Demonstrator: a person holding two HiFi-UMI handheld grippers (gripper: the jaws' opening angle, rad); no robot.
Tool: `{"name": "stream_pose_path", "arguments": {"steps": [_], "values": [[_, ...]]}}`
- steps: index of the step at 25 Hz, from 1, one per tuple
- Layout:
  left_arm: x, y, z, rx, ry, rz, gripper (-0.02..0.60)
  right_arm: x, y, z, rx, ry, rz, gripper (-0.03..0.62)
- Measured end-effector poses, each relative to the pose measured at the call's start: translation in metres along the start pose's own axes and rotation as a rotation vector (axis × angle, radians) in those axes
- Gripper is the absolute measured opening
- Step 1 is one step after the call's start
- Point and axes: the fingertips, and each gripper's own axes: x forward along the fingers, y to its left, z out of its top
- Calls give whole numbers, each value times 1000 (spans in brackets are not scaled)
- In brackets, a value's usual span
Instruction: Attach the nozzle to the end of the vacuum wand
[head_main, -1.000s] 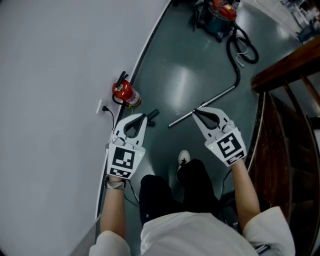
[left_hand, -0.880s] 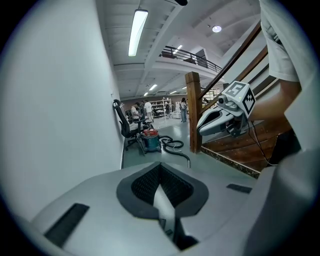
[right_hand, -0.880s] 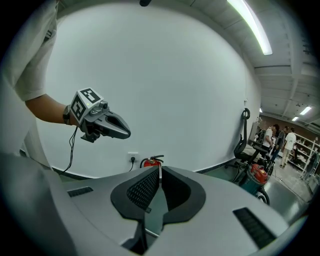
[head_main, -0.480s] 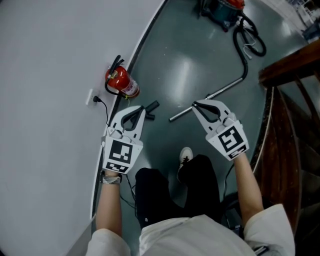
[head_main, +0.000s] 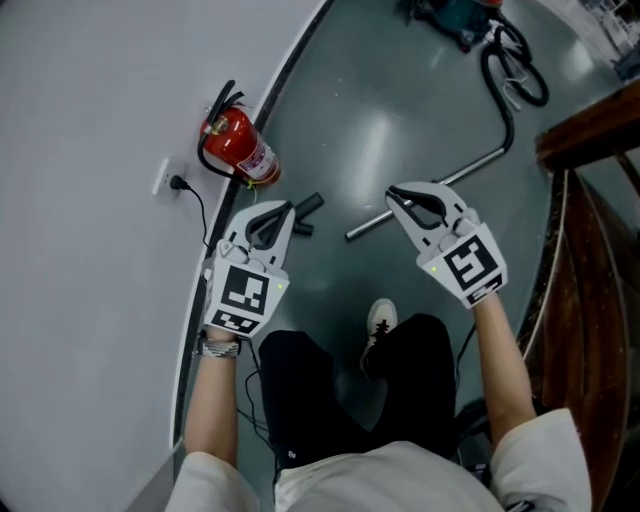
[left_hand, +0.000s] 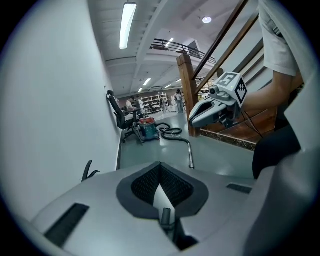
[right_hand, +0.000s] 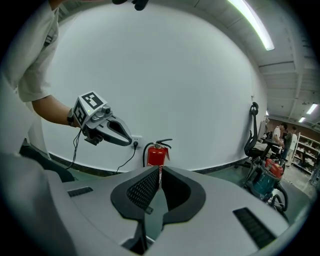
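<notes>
Head view, L gripper (head_main: 289, 208), R gripper (head_main: 393, 193) closed

From here, the fire extinguisher (head_main: 238, 145) stands against the wall (head_main: 90, 150) at far left. The nozzle (head_main: 309, 205) lies on the floor (head_main: 380, 120) nearer and to its right (just beside my left gripper (head_main: 285, 208)). The wand (head_main: 475, 167) lies right of the nozzle, running past my right gripper (head_main: 392, 193) toward the far vacuum (head_main: 450, 12). The railing (head_main: 590, 130) is rightmost.
</notes>
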Motion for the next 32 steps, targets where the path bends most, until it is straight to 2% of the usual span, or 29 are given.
{"name": "stream_pose_path", "arguments": {"steps": [3,14,18,23,32], "values": [[20,-5,-30,19,10,-3,-3,15,8,-24,2,-32,24,32],[84,-35,-122,60,6,-41,-3,64,27,-133,-79,4,54,32],[107,-44,-151,76,9,-71,-3,81,33,-165,-96,15,74,32],[131,-56,-179,107,14,-117,-3,102,42,-197,-128,12,145,32],[174,-57,-237,146,57,-211,-2,145,43,-274,-184,94,210,32]]}}
